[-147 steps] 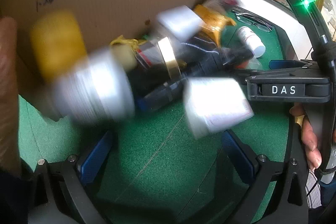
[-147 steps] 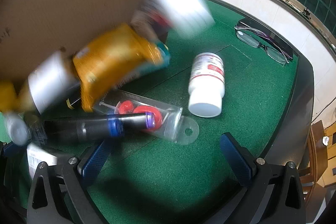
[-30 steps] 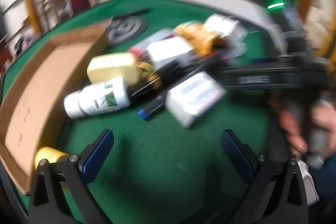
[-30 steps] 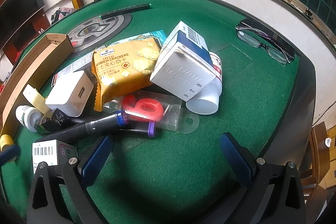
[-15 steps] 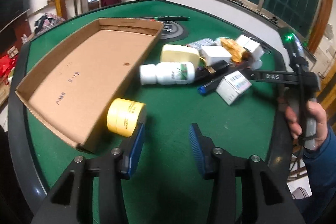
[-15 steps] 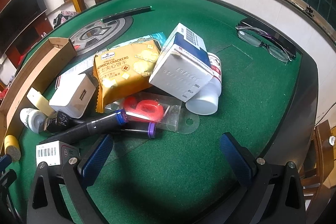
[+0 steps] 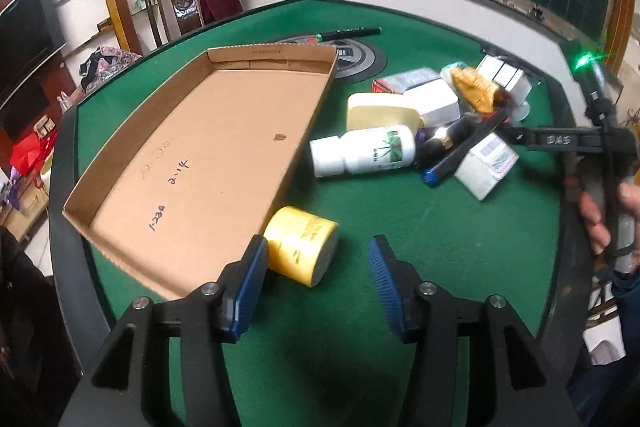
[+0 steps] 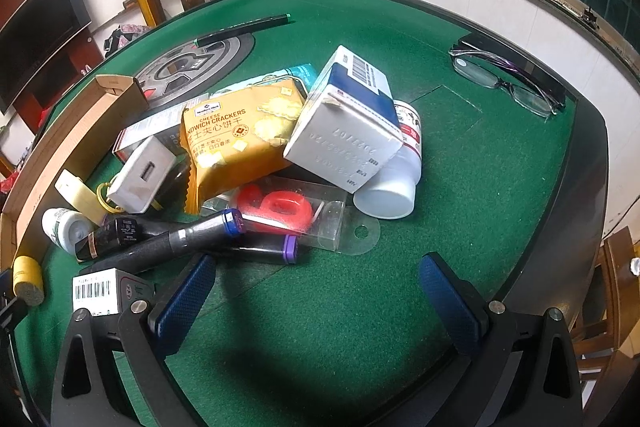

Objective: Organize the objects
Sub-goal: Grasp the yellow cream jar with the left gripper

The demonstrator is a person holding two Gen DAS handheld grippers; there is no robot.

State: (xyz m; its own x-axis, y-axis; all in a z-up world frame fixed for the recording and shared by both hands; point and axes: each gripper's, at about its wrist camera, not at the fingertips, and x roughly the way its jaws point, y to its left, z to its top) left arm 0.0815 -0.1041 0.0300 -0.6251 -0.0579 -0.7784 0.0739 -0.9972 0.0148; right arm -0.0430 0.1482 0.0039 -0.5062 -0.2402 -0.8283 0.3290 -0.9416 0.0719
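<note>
The left tongs (image 7: 316,267) are above the green tabletop (image 7: 440,227), near its front edge. Their jaws are opening, at a middle width, and they hold nothing. The yellow tape roll (image 7: 301,251) lies on its side just ahead of them, closer to the left pad, and it touches or almost touches the near corner of the cardboard tray (image 7: 192,163). I cannot tell if the pad touches the roll. The tray is open and shallow, and it fills the left part of the tabletop up to the rim.

The other things lie in one pile on the right side of the tray: a white bottle (image 7: 362,151) on its side, just beside the tray wall, a pale yellow block (image 7: 380,113) behind it, dark pens, small white boxes and a cracker packet (image 8: 240,139). Between the roll and the pile there is a strip of free green felt.

The right tongs (image 8: 316,303) stand wide and hold nothing, over free felt at the near side of the pile. A white carton (image 8: 348,131) leans on a white jar (image 8: 390,183), and a clear package with a red part (image 8: 288,209) lies under them. To the right the felt is free up to the dark rim, where glasses (image 8: 508,83) lie.
</note>
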